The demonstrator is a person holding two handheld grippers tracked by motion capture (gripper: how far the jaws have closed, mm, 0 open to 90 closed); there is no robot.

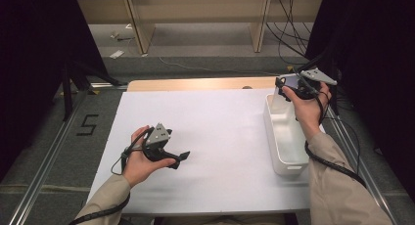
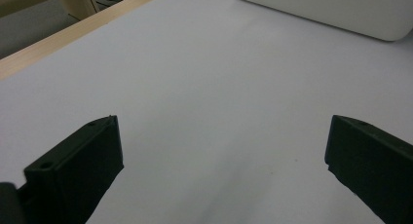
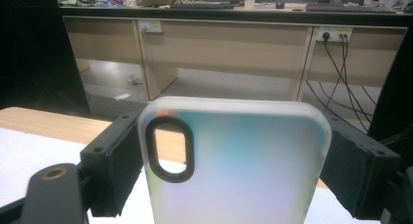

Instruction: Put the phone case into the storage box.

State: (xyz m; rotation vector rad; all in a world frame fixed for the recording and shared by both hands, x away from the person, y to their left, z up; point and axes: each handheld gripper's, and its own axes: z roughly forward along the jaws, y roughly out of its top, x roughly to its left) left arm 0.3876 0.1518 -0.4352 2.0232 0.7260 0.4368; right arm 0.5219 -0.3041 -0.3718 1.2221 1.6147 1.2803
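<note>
Two grippers: R gripper (image 1: pixel 284 88) clamps a phone case (image 3: pixel 234 160) above the white bin's (image 1: pixel 284 161) far end, nr table's R edge. L gripper (image 1: pixel 183 157) jaws wide, nothing between, low over bare white sheet (image 1: pixel 220 137); wood edge (image 1: pixel 195 84) beyond, desks behind.

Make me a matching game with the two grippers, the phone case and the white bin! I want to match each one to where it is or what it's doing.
Things:
1. left gripper
2. right gripper
3. phone case
4. white bin

Places or states:
A. sits on the right side of the white table top
B. open, nothing between its jaws, low over the table
C. frosted and see-through, with an oval camera hole
D. shut on the phone case, held up by the bin's far end

Pairs: 1-B, 2-D, 3-C, 4-A
</note>
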